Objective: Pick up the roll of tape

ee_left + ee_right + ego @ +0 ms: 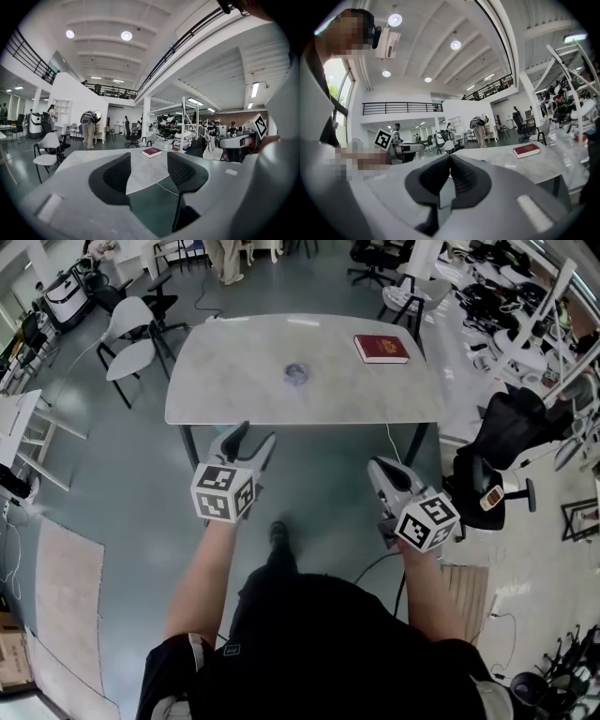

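The roll of tape is a small bluish ring lying near the middle of the pale marble table. Both grippers hang in the air short of the table's near edge, well apart from the roll. My left gripper is open, its dark jaws spread with nothing between them. My right gripper is shut, its jaw tips pressed together and empty. I cannot make out the roll in the left gripper view.
A red book lies at the table's far right corner. White chairs stand left of the table, a black office chair right of it. A cable runs along the floor under the table. People stand far back in the hall.
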The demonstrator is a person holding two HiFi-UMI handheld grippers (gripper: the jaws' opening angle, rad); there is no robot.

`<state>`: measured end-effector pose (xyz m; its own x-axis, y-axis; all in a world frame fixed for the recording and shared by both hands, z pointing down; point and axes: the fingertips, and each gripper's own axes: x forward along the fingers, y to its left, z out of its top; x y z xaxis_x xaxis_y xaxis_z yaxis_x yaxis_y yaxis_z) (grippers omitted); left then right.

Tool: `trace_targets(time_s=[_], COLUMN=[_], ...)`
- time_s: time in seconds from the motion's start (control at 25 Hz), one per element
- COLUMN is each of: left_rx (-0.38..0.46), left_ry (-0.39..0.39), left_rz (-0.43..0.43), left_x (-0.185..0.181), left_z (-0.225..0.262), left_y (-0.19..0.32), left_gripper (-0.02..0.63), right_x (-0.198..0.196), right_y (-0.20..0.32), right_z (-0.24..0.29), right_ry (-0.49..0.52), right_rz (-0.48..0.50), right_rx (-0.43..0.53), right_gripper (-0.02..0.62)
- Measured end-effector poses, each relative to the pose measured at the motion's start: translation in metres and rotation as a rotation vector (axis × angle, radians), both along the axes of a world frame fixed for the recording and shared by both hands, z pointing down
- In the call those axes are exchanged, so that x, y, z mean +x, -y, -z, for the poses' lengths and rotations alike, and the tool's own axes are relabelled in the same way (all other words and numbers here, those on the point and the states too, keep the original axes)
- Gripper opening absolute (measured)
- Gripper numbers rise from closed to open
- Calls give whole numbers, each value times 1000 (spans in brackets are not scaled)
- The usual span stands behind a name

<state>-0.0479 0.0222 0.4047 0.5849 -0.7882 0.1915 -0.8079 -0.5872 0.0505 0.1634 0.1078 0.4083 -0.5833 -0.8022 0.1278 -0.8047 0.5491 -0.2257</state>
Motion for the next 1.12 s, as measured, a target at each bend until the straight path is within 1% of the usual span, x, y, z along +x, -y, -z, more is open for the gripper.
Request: trace_targets(time_s=[0.08,0.2,0.36,0.52,0.64,0.8,0.92,1.12], left_rx=[-5,-25,-63,-86,-96,-116,-118,-119], left_ry=[-15,-21,-20,-21,-15,-11,7,60], left_rz=[-23,-54,-90,-109,-119,-129,-142,-173], left_x=[2,-1,-12,-32,-44,-53,-49,-35], left_z=[-2,-12,-32,-42,-50,-51,-51,-62], left_y=[32,82,149,206,232,251,265,294], left_gripper=[252,252,252,250,252,250,250,251], right_x=[0,-10,-40,-75,-90,-101,-101,-94], right_y=[29,77,141,195,221,243,258,292], right_z=[-3,-11,-31,-35,-33,-33,-33,-46], right_ry=[-10,-14,-18,-29,-38,-36,-31,-10], right_rz=[-18,-31,-17,-5,-7,-9,-5,-5], right_rx=[-16,-51,-104,-120,-110,-116,-118,-126], right_gripper=[3,3,3,3,3,3,3,3])
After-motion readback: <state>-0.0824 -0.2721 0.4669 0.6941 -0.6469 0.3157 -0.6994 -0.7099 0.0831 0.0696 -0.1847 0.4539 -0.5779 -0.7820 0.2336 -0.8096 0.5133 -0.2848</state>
